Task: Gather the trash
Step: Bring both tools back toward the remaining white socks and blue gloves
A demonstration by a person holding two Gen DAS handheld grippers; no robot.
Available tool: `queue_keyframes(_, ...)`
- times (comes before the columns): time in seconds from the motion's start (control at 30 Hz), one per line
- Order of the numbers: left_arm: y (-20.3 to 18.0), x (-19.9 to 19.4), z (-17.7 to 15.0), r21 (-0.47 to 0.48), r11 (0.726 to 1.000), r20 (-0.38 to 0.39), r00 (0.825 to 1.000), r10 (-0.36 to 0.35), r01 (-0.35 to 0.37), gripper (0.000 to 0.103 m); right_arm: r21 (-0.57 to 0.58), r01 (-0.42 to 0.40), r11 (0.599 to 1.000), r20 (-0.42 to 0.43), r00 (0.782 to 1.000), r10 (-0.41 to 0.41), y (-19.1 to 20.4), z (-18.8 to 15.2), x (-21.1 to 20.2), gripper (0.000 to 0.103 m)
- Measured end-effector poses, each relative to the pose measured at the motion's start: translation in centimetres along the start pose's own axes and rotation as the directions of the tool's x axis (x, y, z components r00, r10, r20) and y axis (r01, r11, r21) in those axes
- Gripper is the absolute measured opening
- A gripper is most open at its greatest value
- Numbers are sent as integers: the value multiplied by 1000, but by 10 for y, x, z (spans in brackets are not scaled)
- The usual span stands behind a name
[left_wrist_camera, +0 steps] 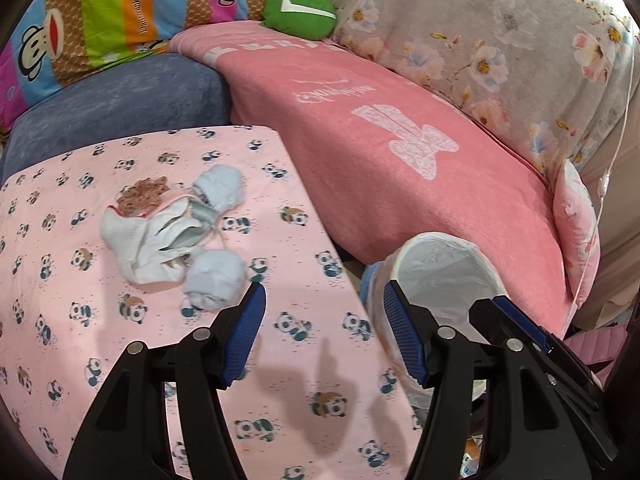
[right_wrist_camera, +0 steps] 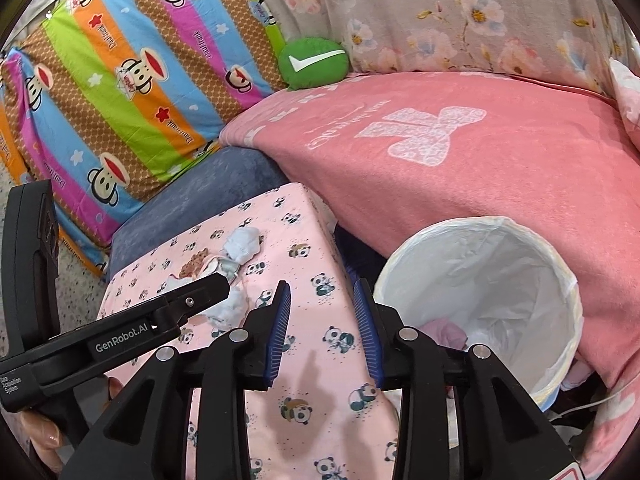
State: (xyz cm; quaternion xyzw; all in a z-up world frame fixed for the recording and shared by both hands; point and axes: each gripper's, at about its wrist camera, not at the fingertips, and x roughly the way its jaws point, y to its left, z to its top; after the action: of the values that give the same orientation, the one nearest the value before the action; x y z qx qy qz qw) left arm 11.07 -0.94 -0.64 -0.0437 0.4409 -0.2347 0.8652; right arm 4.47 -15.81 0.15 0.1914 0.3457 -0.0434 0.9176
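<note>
A pile of trash lies on the pink panda-print table (left_wrist_camera: 120,360): a crumpled white wrapper (left_wrist_camera: 156,240), two pale blue tissue wads (left_wrist_camera: 218,190) (left_wrist_camera: 214,276) and a brown crumpled piece (left_wrist_camera: 142,196). My left gripper (left_wrist_camera: 324,332) is open and empty, just right of and nearer than the lower wad. A white-lined trash bin (left_wrist_camera: 444,276) stands beside the table's right edge. In the right wrist view, my right gripper (right_wrist_camera: 322,332) is open and empty over the table (right_wrist_camera: 320,400), the bin (right_wrist_camera: 480,300) to its right, the trash pile (right_wrist_camera: 236,256) beyond, and the left gripper (right_wrist_camera: 200,292) at left.
A pink blanket (left_wrist_camera: 400,140) covers the sofa seat behind the table and bin. A blue cushion (left_wrist_camera: 120,108), a striped monkey-print pillow (left_wrist_camera: 100,12), a green round cushion (left_wrist_camera: 300,10) and a floral cover (left_wrist_camera: 500,40) lie behind. Pink items sit inside the bin (right_wrist_camera: 448,332).
</note>
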Motion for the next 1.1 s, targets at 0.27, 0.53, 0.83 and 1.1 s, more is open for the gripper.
queue_keyframes(0.27,48,-1,-4,-58,994,-9,995,95,-96,59,-49,-43,998,-60,997,40,38,-12,29,43)
queue_keyframes(0.53,97,8,-11,-81,968,-42,971,236,-239,59,-72,-82,994,-133,989,72,72,-26,67,47)
queue_keyframes(0.83,141,27,-5,-129,949,-83,956,280,-289,59,-90,-87,992,-199,978,68,103,-37,119,57)
queue_keyframes(1.1,161,54,7,-159,949,-108,960,257,-272,71,-81,-79,994,-238,970,58,113,-37,159,58)
